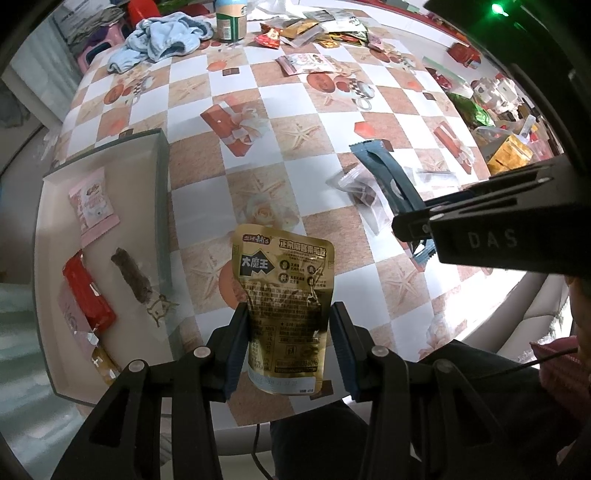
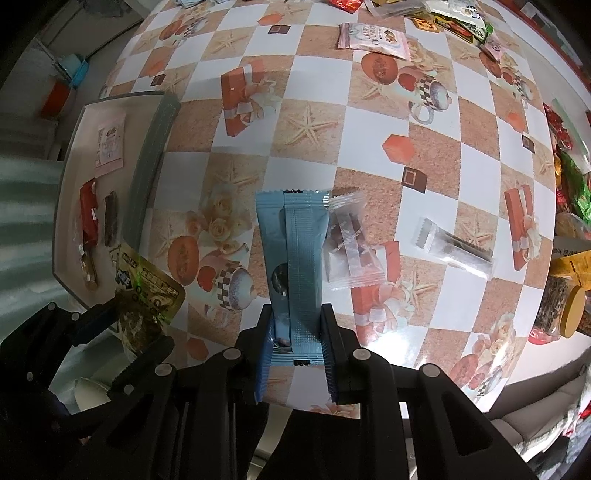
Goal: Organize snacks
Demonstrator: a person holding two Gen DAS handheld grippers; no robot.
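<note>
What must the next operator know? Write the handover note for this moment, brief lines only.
Left gripper: shut on the gold foil snack pouch, held above the checkered tablecloth beside the white tray.
Right gripper: shut on the light blue plastic snack packet.
Done: pink sachet, red wrapper and brown bar lie in the tray.
Left: tray both held packs, then the clear-wrapped snacks and the far pile.

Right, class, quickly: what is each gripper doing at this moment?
Left gripper: closed on the shiny gold foil snack pouch.
Right gripper: closed on the long light-blue plastic snack packet.
</note>
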